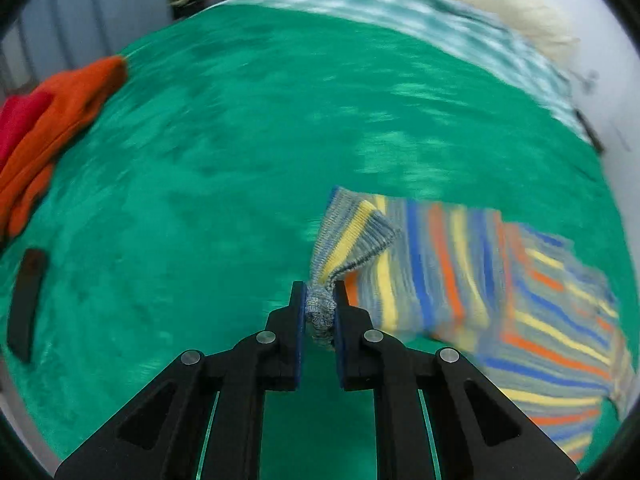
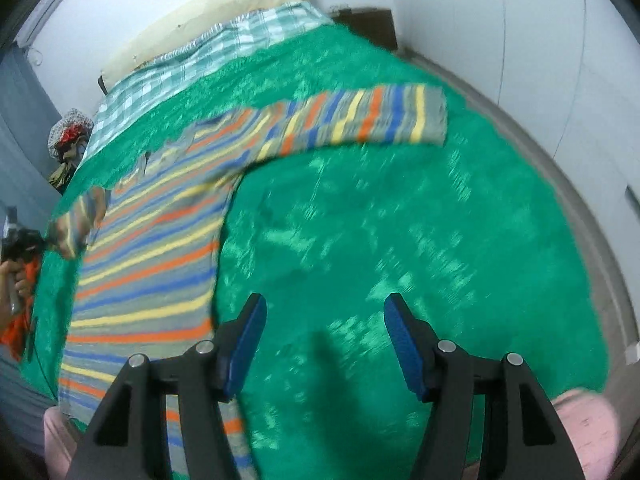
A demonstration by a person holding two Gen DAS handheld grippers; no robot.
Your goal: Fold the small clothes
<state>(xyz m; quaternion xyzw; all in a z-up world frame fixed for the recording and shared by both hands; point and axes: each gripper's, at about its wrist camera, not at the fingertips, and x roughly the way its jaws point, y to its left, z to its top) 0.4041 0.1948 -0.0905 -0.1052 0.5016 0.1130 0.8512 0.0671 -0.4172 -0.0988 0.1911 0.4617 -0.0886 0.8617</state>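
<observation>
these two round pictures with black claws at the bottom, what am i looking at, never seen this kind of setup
Each picture comes from a fisheye camera mounted on a handheld two-finger gripper; a person holds one in each hand. The black claws are the gripper fingers, seen from behind.

The left wrist view shows the left gripper shut on the cuff of a striped knit sweater in grey, blue, orange and yellow. The right wrist view shows the right gripper open, holding nothing, above a fuzzy green blanket that covers a bed.

The sweater lies spread on that blanket, its other sleeve stretched out to the side. At the left edge sits a pile of orange and red clothes. A cream pillow lies at the far end.
</observation>
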